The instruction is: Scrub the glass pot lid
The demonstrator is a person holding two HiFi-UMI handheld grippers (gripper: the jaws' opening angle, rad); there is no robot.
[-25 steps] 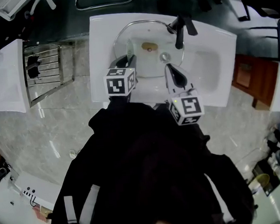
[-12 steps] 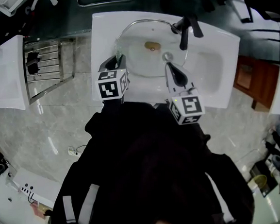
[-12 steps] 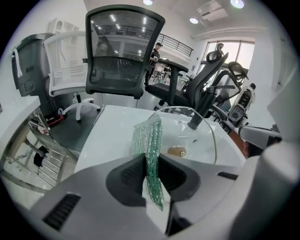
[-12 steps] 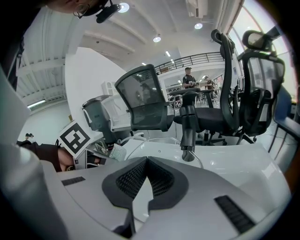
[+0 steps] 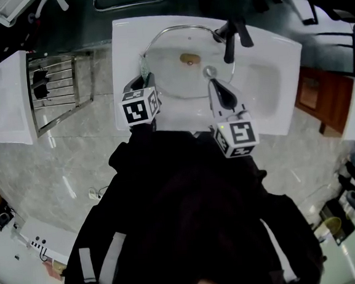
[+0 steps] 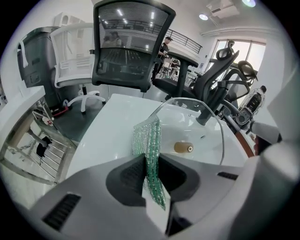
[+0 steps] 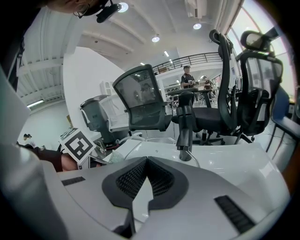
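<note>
The glass pot lid (image 5: 170,45) stands tilted in the white sink (image 5: 265,93), its steel rim arching toward the black faucet (image 5: 229,38). A brown knob (image 5: 189,59) shows at its middle. My left gripper (image 5: 142,81) is over the sink's left rim, shut on a green and silver scrub sponge (image 6: 147,140) that sticks up beside the lid (image 6: 199,123). My right gripper (image 5: 213,87) is at the lid's near edge with its jaws closed, apparently on the rim. In the right gripper view the jaws (image 7: 146,162) meet, and the rim's thin line curves ahead.
A wire rack (image 5: 58,87) and a white board (image 5: 4,98) stand left of the sink over the marble floor. The faucet (image 7: 183,125) rises straight ahead of the right gripper. Office chairs (image 6: 131,51) stand beyond the sink. A wooden cabinet (image 5: 313,98) is at right.
My left gripper has carried the sponge leftward, from over the basin to its left rim. The right gripper and the lid have stayed put.
</note>
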